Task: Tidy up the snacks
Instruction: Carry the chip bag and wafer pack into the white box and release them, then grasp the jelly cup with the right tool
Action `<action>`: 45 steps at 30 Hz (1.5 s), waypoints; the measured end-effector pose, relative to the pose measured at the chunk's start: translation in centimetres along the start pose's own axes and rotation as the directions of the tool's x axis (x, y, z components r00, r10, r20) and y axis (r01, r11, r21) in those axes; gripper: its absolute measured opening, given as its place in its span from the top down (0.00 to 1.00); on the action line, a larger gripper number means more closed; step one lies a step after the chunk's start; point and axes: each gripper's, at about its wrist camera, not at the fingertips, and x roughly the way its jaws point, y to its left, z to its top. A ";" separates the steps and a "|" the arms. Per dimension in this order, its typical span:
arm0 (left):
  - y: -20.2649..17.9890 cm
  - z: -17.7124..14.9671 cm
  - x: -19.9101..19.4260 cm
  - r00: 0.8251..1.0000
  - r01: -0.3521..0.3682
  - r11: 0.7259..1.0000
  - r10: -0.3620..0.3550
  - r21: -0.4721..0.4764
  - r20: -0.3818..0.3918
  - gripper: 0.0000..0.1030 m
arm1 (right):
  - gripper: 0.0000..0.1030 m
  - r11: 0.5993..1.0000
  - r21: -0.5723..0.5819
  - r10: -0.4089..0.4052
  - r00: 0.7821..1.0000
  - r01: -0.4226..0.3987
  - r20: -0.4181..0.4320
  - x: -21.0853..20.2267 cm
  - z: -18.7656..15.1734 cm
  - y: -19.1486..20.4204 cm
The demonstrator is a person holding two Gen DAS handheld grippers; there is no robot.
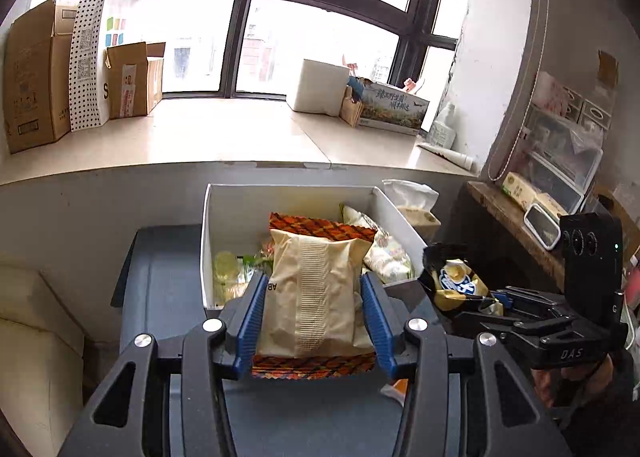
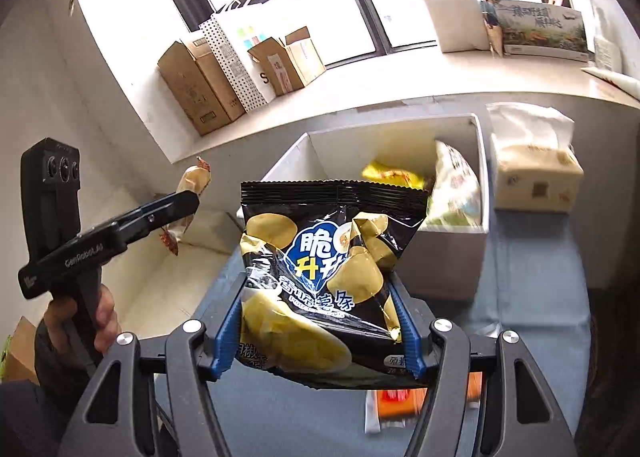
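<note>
Left wrist view: left hand-held gripper [image 1: 316, 317] closed on a beige packet [image 1: 316, 289], blue pads pressed into both long sides; the packet stands lengthwise between them, its orange-patterned end seals sticking out top and bottom. It hangs clear above the grey counter [image 1: 160, 297], just short of the near wall of the white bin [image 1: 288, 197]. Bin open on top, already holding snack bags along its floor; free room left in its back half. Bin's left wall sits inboard of the counter's left edge, a bare strip of counter beside it. Sill ledge [image 1: 200, 137] runs just behind the bin's far rim. A tissue pack [image 1: 416, 201] stands outside the bin's right wall. Right hand-held gripper [image 1: 480, 297] enters from the right, level with the bin's right corner, carrying a black chip bag [image 1: 456, 277]. Right wrist view: right hand-held gripper [image 2: 320, 321] partly closed on the chip bag [image 2: 324, 257], pads gripping its lower sides, top seal free and tilted toward the bin [image 2: 440, 129]. Bag held above the counter [image 2: 532, 289], near the bin's front-left corner. Left hand-held gripper [image 2: 188, 201] is off to the left, well apart, the packet [image 2: 196, 177] edge-on past its tip. Orange packs [image 2: 400, 401] lie on the counter beneath the bag.
</note>
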 end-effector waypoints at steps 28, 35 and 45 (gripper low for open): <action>2.7 2.3 8.1 0.993 -0.099 0.995 0.100 0.015 -0.065 0.00 | 0.00 0.992 0.120 0.037 0.999 -0.041 0.035 9.8 15.4 -1.3; -0.2 1.4 5.1 0.996 -0.079 0.995 0.082 0.065 -0.044 0.00 | 0.00 0.997 0.065 0.028 0.995 -0.035 0.094 3.7 12.9 -1.5; -2.2 -4.9 1.2 0.999 -0.039 0.999 0.040 0.037 -0.035 0.00 | 0.00 0.999 -0.035 -0.031 0.994 0.034 0.104 -3.0 0.2 -1.5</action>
